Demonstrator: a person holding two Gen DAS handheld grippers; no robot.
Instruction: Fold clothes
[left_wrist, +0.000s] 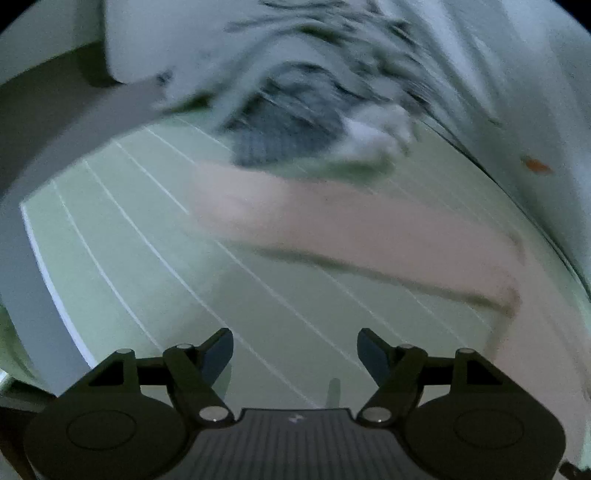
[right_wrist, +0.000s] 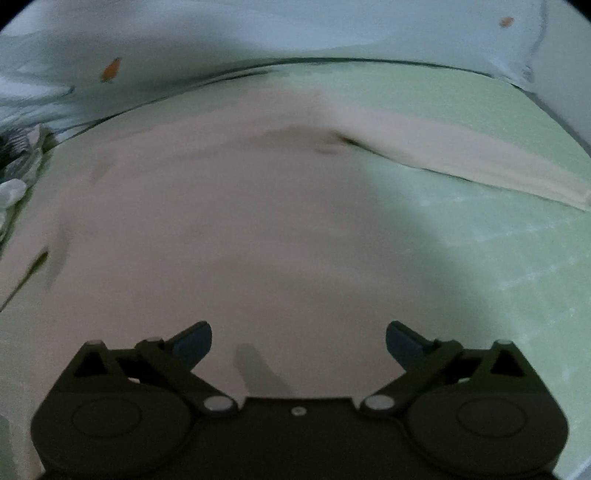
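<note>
A pale pink garment (right_wrist: 229, 221) lies flat on the green mat (right_wrist: 498, 240), one sleeve (right_wrist: 461, 155) stretching to the right. In the left wrist view its other sleeve (left_wrist: 332, 221) runs across the mat (left_wrist: 129, 240). My right gripper (right_wrist: 298, 341) is open and empty, just above the garment's body. My left gripper (left_wrist: 295, 349) is open and empty over bare mat, short of the sleeve. The left view is motion-blurred.
A heap of grey and white clothes (left_wrist: 295, 122) lies at the mat's far edge, also at the right view's left edge (right_wrist: 14, 162). A white surface (right_wrist: 258, 33) with small orange marks (right_wrist: 110, 70) lies beyond the mat. The mat's left border (left_wrist: 40, 266) shows.
</note>
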